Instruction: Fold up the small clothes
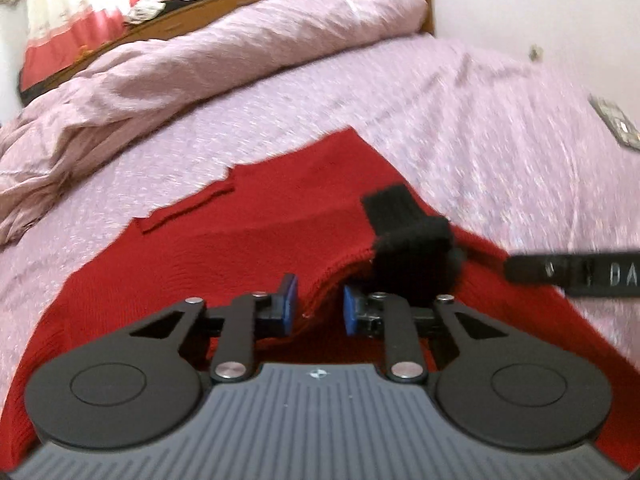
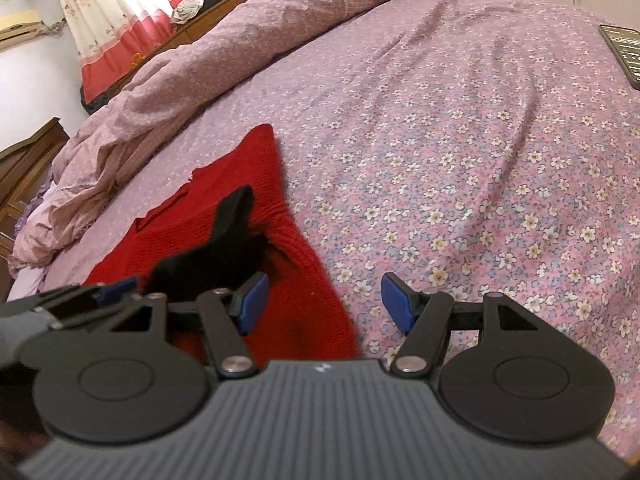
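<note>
On the far left, a crumpled pale pink quilt (image 2: 180, 92) lies in a long heap along the bed. Behind it hangs a white curtain with a red hem (image 2: 100, 28).

Next to the quilt, a red knitted sweater (image 1: 248, 248) is spread flat on the pink bedsheet with little flowers (image 2: 480, 168). It lies in the near left part of the bed, right under both grippers.

The left gripper (image 1: 320, 308) is low over the sweater. Its blue pads (image 1: 290, 304) are close together, with a raised edge of the red knit in the small gap between them. The left wrist picture is blurry, so I cannot tell if the pads really squeeze the knit.

A small black woolly piece of clothing (image 1: 408, 240) lies on the sweater, just past the left gripper's tips. It is bunched up, with one flat end pointing away.

The right gripper (image 2: 326, 304) is to the right of that. Its jaws stand wide apart and nothing is between them. One pad is over the sweater's right edge and the other is over the bedsheet.

Far right, a dark flat phone (image 2: 624, 48) lies on the sheet, well apart from the clothes.
</note>
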`<state>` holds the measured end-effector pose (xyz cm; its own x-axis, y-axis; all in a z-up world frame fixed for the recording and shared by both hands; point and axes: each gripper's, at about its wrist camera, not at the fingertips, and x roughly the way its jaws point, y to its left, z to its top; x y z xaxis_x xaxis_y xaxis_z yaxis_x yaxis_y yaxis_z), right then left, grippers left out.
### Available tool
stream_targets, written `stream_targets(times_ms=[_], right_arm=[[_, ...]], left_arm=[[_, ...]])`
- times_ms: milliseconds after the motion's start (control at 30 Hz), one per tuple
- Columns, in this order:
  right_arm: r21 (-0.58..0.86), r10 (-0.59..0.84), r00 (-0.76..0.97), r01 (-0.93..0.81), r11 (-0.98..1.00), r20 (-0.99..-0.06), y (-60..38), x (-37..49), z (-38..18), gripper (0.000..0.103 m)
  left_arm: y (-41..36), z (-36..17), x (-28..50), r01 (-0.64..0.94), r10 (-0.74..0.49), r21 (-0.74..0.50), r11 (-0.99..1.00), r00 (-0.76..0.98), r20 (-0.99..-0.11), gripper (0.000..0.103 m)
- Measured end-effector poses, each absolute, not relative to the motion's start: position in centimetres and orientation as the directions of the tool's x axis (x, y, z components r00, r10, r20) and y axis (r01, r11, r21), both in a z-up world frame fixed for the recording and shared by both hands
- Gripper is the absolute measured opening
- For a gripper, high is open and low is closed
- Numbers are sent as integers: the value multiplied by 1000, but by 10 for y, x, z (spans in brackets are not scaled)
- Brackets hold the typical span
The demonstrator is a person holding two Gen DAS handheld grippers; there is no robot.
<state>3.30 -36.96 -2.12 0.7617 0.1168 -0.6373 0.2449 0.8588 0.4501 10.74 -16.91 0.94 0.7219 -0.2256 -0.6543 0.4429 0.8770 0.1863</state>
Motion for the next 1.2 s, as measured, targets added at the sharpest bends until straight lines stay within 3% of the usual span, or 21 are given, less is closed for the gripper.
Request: stream_targets(times_ms=[333, 800, 900, 967, 1067, 1200], right_arm=[[442, 134, 766, 211, 872, -629, -358, 34, -16, 64], [419, 140, 759, 187, 889, -636, -344, 35, -12, 67], [411, 140, 757, 182, 893, -639, -340, 34, -11, 67], [406, 140, 755, 178, 896, -640, -338, 34, -10, 67], [395, 140, 753, 169, 903, -643, -334, 35, -9, 67], [374, 138, 751, 153, 915, -646, -328, 39, -7, 67]], left_arm=[[-98, 40, 121, 170, -78, 102, 980, 804, -590, 23], [-6, 16, 116, -61, 99, 81, 995, 736, -670, 26], [7, 9, 109, -85, 117, 81, 993, 721, -683, 41], [15, 7, 104, -105, 134, 85, 991, 723, -677, 56], [27, 10, 102, -128, 156, 91, 988, 734, -661, 64], [43, 16, 105, -146, 159, 73, 987, 749, -643, 68]])
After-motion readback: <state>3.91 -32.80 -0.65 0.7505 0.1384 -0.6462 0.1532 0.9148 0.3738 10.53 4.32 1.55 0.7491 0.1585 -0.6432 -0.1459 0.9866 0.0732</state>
